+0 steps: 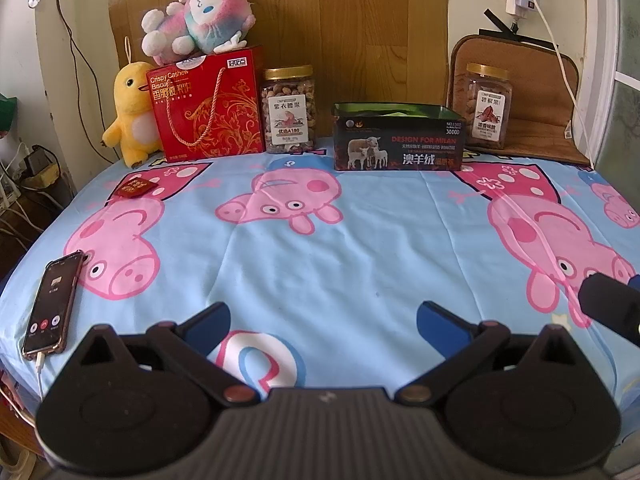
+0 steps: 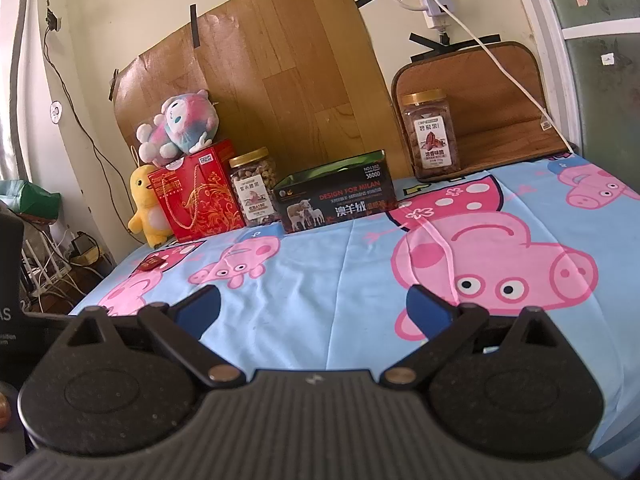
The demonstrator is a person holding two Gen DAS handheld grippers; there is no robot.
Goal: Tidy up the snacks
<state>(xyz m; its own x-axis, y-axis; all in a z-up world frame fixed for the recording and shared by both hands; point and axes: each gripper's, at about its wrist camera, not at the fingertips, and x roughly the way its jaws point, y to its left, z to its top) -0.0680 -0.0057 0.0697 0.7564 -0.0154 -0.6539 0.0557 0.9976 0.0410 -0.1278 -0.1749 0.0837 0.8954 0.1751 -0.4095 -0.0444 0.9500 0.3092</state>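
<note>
A red cashew biscuit gift box (image 1: 208, 108) (image 2: 200, 196) stands at the back left. A gold-lidded nut jar (image 1: 289, 110) (image 2: 256, 186) stands beside it. An open black box with sheep (image 1: 398, 138) (image 2: 338, 194) sits at the back centre. A second nut jar (image 1: 489, 106) (image 2: 432, 136) stands at the back right. A small red packet (image 1: 134, 188) (image 2: 151, 264) lies on the cloth at the left. My left gripper (image 1: 324, 320) is open and empty near the front edge. My right gripper (image 2: 314, 306) is open and empty, its tip showing in the left wrist view (image 1: 608, 306).
The table has a blue pig-print cloth (image 1: 360, 248) (image 2: 340, 264). A phone (image 1: 52, 304) on a cable lies at the front left. A yellow duck plush (image 1: 130, 116) (image 2: 148, 208) and a pink plush (image 1: 200, 20) (image 2: 178, 124) sit at the back left. A brown mat (image 1: 536, 92) (image 2: 480, 112) leans behind the right jar.
</note>
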